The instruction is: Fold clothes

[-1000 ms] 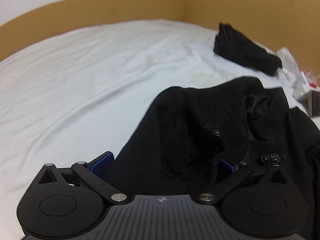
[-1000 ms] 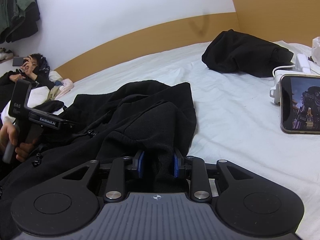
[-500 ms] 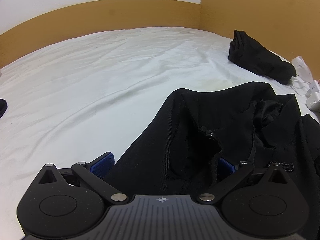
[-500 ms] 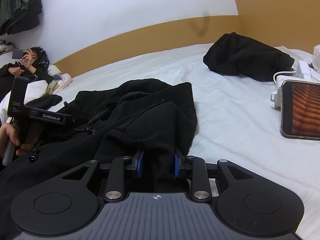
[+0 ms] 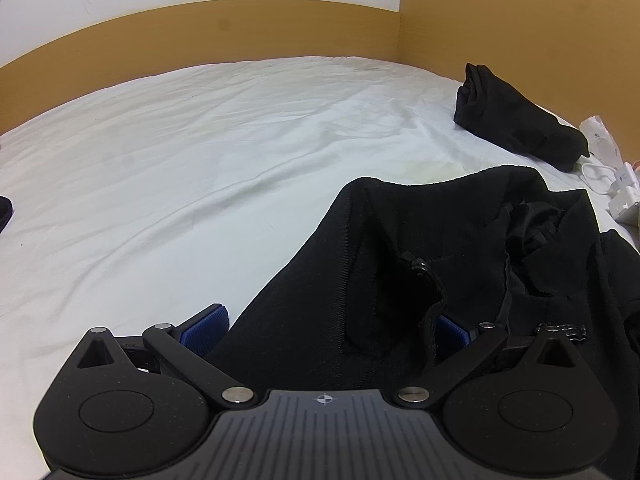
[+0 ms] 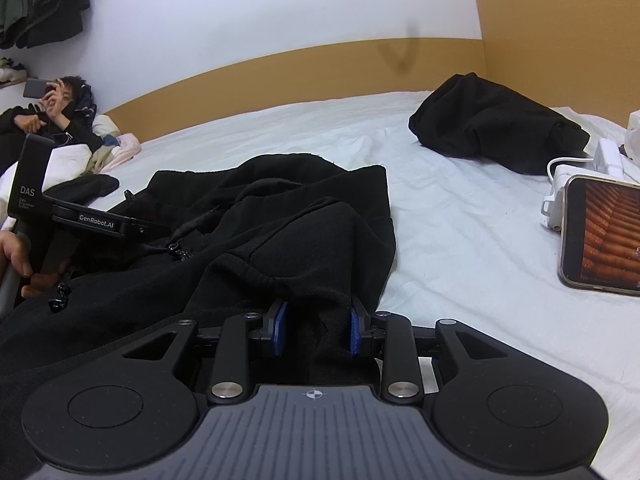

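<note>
A black hooded jacket (image 5: 440, 248) lies bunched on the white bed sheet (image 5: 200, 152); it also shows in the right wrist view (image 6: 280, 232). My left gripper (image 5: 332, 324) stands wide open with the jacket's fabric lying between its blue pads (image 5: 208, 322). My right gripper (image 6: 316, 332) is shut on a fold of the jacket, its blue pads (image 6: 280, 326) pressing the cloth. The left gripper's body (image 6: 96, 220) shows at the left of the right wrist view, held by a hand.
A second black garment (image 5: 516, 120) lies folded near the bed's far corner, also in the right wrist view (image 6: 496, 136). A phone (image 6: 604, 236) with its screen lit and white chargers (image 6: 576, 176) lie at the right. A person (image 6: 52, 112) lies at far left. Tan boards rim the bed.
The left wrist view has swung left, so the folded garment and chargers sit further right. The right gripper has stayed shut on the jacket. The left gripper has stayed open.
</note>
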The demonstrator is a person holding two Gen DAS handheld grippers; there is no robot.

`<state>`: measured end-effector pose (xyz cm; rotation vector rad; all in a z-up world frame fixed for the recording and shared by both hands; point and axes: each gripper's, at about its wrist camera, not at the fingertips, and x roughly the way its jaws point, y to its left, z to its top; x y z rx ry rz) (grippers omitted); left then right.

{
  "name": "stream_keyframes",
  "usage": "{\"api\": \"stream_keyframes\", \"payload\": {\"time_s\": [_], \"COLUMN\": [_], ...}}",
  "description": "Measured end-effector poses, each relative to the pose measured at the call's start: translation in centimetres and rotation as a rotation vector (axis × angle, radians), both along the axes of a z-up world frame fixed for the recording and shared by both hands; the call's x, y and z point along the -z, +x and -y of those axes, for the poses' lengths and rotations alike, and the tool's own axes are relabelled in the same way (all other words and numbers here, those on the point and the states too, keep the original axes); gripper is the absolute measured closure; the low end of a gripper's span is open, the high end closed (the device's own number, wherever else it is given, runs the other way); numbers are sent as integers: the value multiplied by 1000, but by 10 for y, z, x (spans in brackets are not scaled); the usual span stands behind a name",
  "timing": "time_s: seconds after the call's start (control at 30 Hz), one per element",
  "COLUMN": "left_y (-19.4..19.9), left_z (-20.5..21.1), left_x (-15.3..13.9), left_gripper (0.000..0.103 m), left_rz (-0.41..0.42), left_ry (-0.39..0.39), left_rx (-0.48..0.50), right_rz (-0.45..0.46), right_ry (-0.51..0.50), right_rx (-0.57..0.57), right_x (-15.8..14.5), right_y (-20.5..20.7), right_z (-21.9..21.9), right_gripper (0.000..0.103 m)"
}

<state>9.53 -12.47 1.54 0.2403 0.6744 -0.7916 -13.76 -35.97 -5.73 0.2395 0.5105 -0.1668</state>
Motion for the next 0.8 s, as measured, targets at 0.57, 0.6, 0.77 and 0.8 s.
{"api": "stream_keyframes", "payload": {"time_s": [0.57,0.6,0.77,0.8], "left_y": [1,1,1,0], "left_z": [-4,-4,-9,-10], "left_x": [0,0,-1,-1], "left_gripper": [1,1,8,12], "left_rz": [-1,-2,-3,-3], "left_ry": [-10,-13,-45,-54], "left_rx": [13,15,43,51], "right_rz": [-27,-28,-27,-26], "right_ry": [-97,-98,-98,-98], "right_rx": [2,2,3,4], "right_x": [2,2,2,2], "right_y": [6,6,6,6], "right_z": [-12,-12,-12,-12], "right_gripper": [71,71,71,71]}}
